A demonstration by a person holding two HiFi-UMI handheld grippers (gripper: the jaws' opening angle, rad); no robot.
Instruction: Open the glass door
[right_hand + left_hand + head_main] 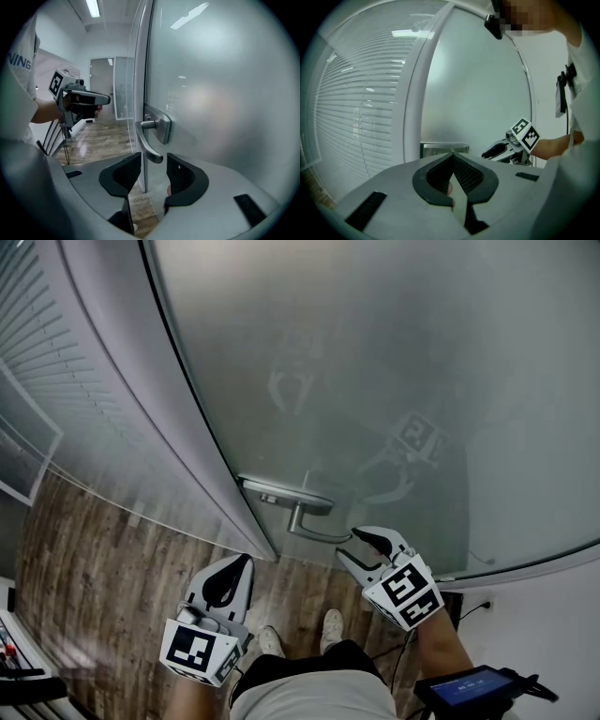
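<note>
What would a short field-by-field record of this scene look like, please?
door: frosted glass door with a metal lever handle
left gripper: jaws together, nothing between them, held off to the side of the handle
right gripper: jaws apart, the handle's free end at their tips, not clamped
floor: wood planks

One glass door [394,371], one lever handle [314,529], one left gripper [247,560] and one right gripper [347,543], two shoes [270,641] [331,629] near, one window blind [42,362] far left
</note>
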